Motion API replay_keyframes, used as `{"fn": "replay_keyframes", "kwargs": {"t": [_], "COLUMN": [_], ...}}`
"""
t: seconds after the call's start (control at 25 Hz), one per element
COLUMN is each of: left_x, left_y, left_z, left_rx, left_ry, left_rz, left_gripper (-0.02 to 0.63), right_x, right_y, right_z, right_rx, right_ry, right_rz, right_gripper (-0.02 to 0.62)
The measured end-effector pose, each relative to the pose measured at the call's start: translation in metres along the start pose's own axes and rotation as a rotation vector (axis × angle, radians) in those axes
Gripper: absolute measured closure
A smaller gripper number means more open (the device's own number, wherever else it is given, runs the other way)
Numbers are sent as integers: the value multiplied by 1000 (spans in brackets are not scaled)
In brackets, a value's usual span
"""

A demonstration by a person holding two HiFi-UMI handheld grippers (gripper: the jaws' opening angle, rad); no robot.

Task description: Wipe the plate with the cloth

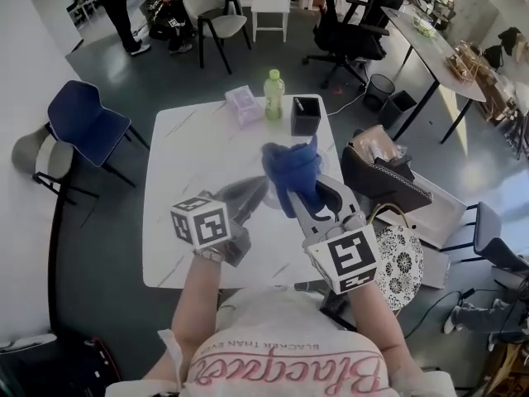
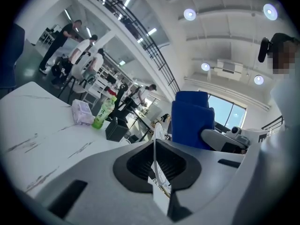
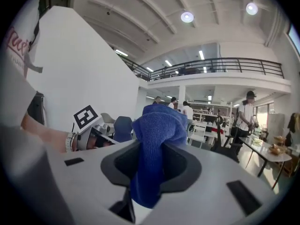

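White and grey-veined, the table (image 1: 178, 160) is seen below both grippers. A green bottle (image 1: 274, 94), a pack of tissues (image 1: 245, 104) and a black box (image 1: 306, 115) are set along its far edge. The plate (image 2: 158, 131) is gripped by its rim in the closed jaws of the left gripper (image 2: 157, 170) and is held edge-on above the table. The blue cloth (image 3: 159, 125) is clamped between the jaws of the right gripper (image 3: 151, 172) and bunched above them, just beside the plate. Whether the two touch cannot be told.
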State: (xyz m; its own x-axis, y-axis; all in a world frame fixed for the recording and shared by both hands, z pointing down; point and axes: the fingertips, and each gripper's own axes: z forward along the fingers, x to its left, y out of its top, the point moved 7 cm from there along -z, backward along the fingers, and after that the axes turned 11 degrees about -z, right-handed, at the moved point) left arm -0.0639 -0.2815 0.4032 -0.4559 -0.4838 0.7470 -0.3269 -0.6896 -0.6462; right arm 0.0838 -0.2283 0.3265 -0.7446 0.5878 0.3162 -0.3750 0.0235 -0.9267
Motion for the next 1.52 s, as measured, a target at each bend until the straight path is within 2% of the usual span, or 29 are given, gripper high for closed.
{"fn": "replay_keyframes", "kwargs": {"t": [0.24,0.44,0.64,1.0,1.16,1.28,1.52], "left_x": [-9,-12,-12,-11,-7,-6,-5], "left_y": [3,2,2,4,4,5,6], "left_z": [-11,-10,-10,-12,-16,-15,-10], "left_rx": [-14,-16,-20,-23,-32,-38,-46], "left_ry": [-27,-31,-31,-30,-31,-26,-23], "left_rz": [-1,0,6,9,-5,-16,-36], "left_gripper": [591,591,591,591,591,591,591], "right_x": [22,9,-15,-65,-65,-52,-8], "right_y": [5,-3,-12,-29,-26,-14,-4], "right_z": [17,24,25,6,-11,-22,-21], "right_rx": [55,92,117,186,155,102,66], "right_ry": [51,4,-67,-255,-300,-277,-140], "right_rz": [-157,-220,-209,-159,-110,-84,-84], "right_gripper": [497,497,497,497,497,496,497]}}
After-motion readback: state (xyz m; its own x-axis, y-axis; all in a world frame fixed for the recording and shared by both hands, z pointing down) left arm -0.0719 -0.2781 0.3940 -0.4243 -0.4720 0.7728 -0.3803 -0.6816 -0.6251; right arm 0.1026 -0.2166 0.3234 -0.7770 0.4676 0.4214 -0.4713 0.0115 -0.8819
